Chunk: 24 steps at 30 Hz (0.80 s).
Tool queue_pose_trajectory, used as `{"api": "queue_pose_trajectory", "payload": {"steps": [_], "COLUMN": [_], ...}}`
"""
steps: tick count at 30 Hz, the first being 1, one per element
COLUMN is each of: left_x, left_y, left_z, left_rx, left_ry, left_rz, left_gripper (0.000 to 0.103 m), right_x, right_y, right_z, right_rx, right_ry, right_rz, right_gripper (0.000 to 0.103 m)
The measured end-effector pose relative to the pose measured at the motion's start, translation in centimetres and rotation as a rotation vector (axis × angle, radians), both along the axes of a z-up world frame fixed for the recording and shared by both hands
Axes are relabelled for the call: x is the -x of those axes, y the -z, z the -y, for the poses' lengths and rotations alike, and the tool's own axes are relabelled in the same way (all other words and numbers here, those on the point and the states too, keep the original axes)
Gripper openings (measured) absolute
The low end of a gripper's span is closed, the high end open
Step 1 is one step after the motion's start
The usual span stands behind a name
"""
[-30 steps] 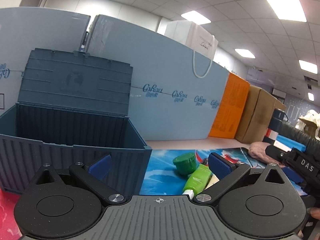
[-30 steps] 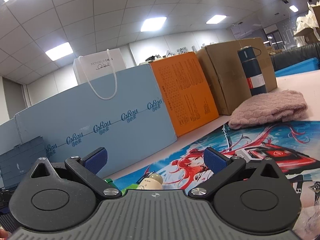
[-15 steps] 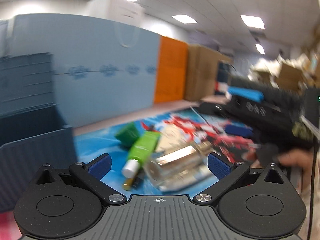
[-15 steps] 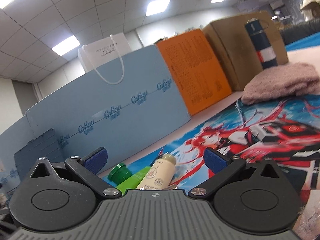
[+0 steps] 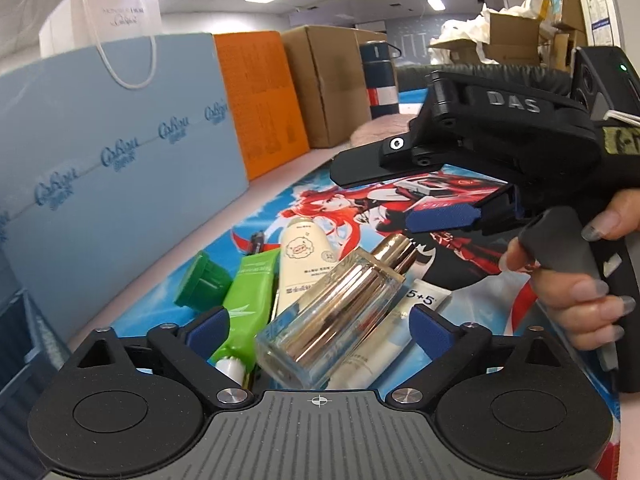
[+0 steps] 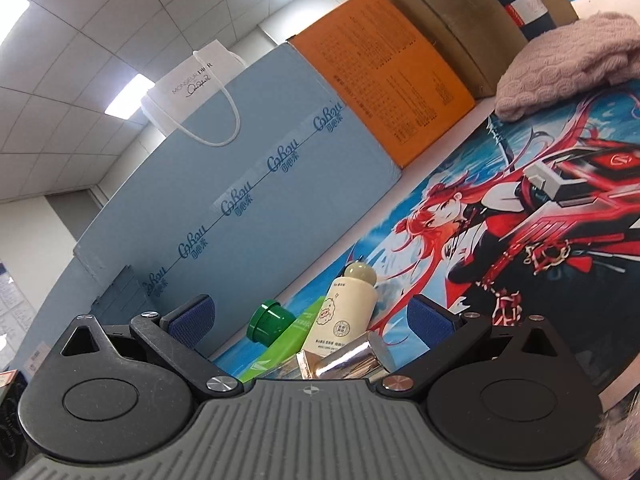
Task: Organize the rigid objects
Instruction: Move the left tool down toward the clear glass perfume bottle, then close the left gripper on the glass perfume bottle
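Note:
A pile of toiletries lies on a printed anime mat. In the left wrist view a glass perfume bottle with a gold cap lies between the open fingers of my left gripper. Beside it lie a green tube, a cream bottle, a white tube and a green cap. My right gripper is open above the same pile, over the perfume's gold cap, the cream bottle and the green cap. It also shows in the left wrist view, held by a hand.
A blue foam board, an orange box and a cardboard box line the back. A pink knitted cloth and a dark flask sit at the far right. A dark blue crate's edge is at the left.
My left gripper swung right from the blue crate and came down over the toiletry pile, now straddling the perfume bottle. My right gripper tilted down toward the same pile.

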<state>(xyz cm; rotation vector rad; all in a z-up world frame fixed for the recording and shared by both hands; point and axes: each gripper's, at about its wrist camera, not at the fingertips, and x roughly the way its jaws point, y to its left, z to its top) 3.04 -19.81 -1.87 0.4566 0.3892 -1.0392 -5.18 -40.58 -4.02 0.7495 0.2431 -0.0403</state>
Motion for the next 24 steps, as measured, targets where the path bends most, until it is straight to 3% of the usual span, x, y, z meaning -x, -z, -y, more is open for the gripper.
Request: {"api": "queue_pose_trajectory", "payload": {"steps": [7,17,21,24], "left_x": [-1.3,-3.7,-3.5,-3.1], "left_y": [0.4,0.4,0.7,0.6], "left_z": [1.7,1.9,1.8,1.6], "left_rx": [-0.035,-0.010,0.010,0.016], "left_ry": [0.085,0.171,0.160,0.154], "left_rz": [-0.032,-0.183,-0.183,-0.193], "left_gripper": [0.072,0.059,0.057,0.050], "right_x": [0.2,0.2,0.2,0.2], "right_y": [0.1,0.1,0.2,0.2], "right_z": [0.1,0.0,0.0,0.0], "right_rx": [-0.025,-0.037,-0.044,-0.050], "right_ry": [-0.011,-0.027,-0.025,-0.027], "right_rz": [0.007,0.006,0.005,0.006], "right_gripper": [0.103,0.103,0.103,0.103]}}
